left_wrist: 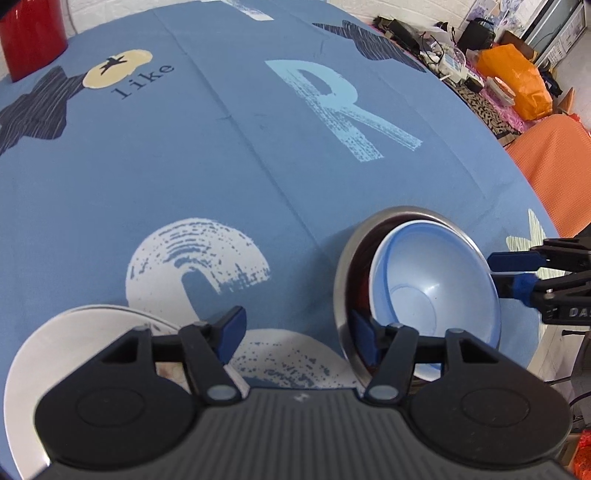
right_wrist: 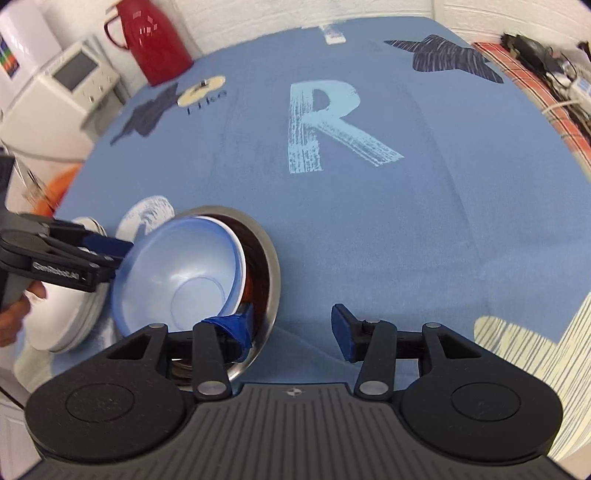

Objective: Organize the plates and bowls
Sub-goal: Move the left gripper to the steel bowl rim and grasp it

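Note:
A light blue bowl point(left_wrist: 436, 280) point(right_wrist: 177, 273) lies tilted inside a steel bowl point(left_wrist: 341, 288) point(right_wrist: 271, 273); a dark red surface shows between them. My left gripper point(left_wrist: 298, 338) point(right_wrist: 110, 256) is open, with its right finger at the steel bowl's near rim and its left finger over a pale plate point(left_wrist: 55, 354). My right gripper point(right_wrist: 291, 328) point(left_wrist: 515, 273) is open too: its left finger sits inside the steel bowl against the blue bowl's edge, and its right finger is outside over the cloth. The right wrist view shows the plate as a stack point(right_wrist: 55, 321).
A blue printed tablecloth point(left_wrist: 221, 166) covers the table. A red jug point(left_wrist: 29, 33) point(right_wrist: 155, 40) stands at the far left edge, beside a white appliance point(right_wrist: 66, 85). Clutter and an orange bag point(left_wrist: 517, 81) lie beyond the right edge. A hand point(right_wrist: 11, 317) holds the left gripper.

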A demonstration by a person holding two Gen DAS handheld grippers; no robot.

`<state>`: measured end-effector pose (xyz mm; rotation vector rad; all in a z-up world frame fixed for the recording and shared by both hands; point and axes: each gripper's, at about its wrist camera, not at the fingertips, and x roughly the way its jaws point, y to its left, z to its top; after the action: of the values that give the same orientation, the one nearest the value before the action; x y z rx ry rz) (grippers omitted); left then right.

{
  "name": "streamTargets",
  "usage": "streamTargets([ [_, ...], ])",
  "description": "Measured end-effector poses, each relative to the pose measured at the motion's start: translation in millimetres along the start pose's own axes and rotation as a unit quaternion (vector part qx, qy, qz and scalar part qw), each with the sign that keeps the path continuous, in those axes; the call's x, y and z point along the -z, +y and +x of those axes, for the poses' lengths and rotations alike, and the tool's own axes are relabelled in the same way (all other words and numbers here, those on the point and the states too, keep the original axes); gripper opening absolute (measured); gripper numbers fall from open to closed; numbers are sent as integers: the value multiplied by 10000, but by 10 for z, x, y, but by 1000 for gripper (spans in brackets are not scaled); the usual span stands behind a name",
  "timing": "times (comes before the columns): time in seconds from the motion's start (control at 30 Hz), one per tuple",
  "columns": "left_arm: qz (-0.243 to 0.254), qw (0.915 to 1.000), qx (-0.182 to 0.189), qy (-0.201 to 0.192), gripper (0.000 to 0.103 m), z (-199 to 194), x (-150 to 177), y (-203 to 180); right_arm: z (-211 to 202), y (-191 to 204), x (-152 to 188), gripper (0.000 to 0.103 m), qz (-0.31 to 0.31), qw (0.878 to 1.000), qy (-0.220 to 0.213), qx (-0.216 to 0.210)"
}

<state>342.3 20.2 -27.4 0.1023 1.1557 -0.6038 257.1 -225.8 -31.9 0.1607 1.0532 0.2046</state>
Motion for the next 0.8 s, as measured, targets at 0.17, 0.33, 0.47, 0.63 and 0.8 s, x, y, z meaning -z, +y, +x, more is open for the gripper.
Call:
streamTargets([
  [0.17, 123, 9997, 75, -208, 64, -19, 69, 19, 97, -102, 38, 34, 380, 9993, 13, -74],
  [0.33, 125, 9996, 125, -228, 67, -8, 65, 57, 79, -172, 238, 43, 954, 9946, -398, -126],
  [0.47, 92, 9996, 120, -249, 67, -8, 65, 62, 56, -133, 278, 45, 823, 9950, -559, -33],
  [0.63, 26, 9998, 106, -182, 68, 1, 46, 72, 65, -120, 286, 48, 805, 9947, -646, 27],
  [0.8, -4, 9998, 103, -189, 69, 10, 41, 76, 96, -149, 212, 51, 810, 9962, -327, 18],
])
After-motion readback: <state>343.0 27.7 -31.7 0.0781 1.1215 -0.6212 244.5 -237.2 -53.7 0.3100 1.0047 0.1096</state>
